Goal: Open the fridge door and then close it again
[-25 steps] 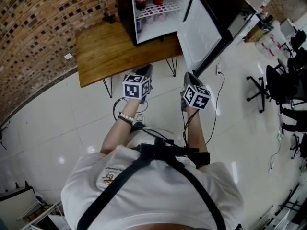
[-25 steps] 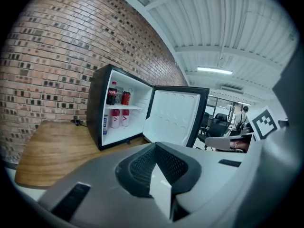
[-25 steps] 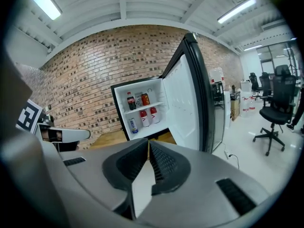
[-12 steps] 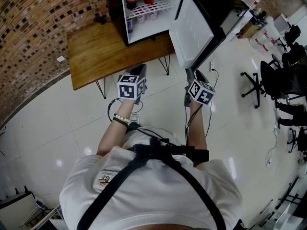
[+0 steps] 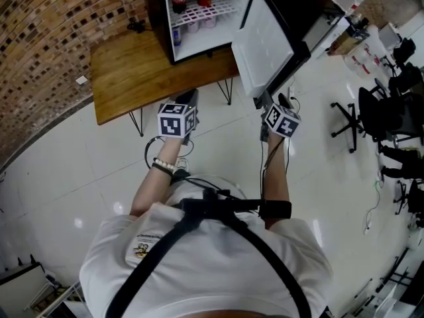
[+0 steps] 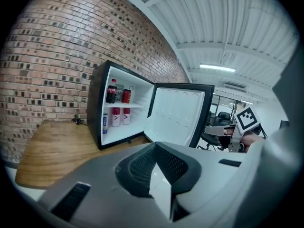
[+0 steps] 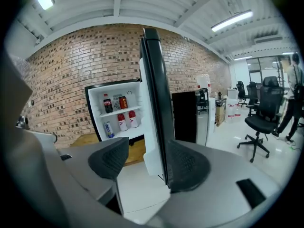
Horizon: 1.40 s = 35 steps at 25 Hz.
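- Now right gripper (image 5: 273, 102), jaws just spread, has moved across to straddle the open fridge door (image 5: 264, 45) edge.
- Left gripper (image 5: 188, 98) is pressed together, empty.
- Bottles (image 6: 118, 94) inside: labels seemingly too small to read.

The fridge (image 5: 199, 28) is black outside and white inside. The bench (image 5: 132, 71) is brown wood, and the wall (image 5: 46, 32) is mottled red-brown brick.

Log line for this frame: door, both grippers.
door: open | right gripper: jaws just been opening, door edge between, not gripped | left gripper: shut, empty, clear of fridge
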### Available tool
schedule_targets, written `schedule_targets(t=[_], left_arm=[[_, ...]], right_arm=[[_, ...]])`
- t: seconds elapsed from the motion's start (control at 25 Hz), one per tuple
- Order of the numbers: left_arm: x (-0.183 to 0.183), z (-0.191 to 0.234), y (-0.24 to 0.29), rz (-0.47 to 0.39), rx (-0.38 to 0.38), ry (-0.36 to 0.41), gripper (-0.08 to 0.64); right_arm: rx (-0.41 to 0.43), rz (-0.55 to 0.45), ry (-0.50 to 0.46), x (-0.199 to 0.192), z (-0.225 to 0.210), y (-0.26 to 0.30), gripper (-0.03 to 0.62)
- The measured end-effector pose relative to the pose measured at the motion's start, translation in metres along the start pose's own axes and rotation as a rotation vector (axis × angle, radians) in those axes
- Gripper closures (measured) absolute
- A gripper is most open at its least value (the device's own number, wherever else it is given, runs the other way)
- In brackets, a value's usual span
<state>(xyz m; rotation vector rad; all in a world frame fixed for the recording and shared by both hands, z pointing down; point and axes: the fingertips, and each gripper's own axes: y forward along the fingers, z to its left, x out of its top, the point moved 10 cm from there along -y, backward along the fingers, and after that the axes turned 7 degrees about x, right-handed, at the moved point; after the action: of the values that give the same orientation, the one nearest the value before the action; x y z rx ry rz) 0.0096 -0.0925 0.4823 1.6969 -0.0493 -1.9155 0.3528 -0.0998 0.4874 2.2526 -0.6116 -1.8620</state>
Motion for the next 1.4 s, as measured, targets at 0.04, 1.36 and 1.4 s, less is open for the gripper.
schedule_targets(t=[0.04,1.36,1.4], left_arm=[[0.0,0.0,0.001,0.003,0.002,-0.003,0.56],[-0.02,0.035,-0.023,0.021,0.098,-0.07,0.56],[-0.021,0.038,-0.024,0.019,0.101,-0.073,0.56]], right_arm=[[-0.001,0.009,-0.011,0.002,-0.004,0.005,0.304],[0.242,0.104,-0.131,-0.012,0.044,0.074,0.387],[0.251,0.108,-0.136,-0.012,0.05,0.076,0.383]])
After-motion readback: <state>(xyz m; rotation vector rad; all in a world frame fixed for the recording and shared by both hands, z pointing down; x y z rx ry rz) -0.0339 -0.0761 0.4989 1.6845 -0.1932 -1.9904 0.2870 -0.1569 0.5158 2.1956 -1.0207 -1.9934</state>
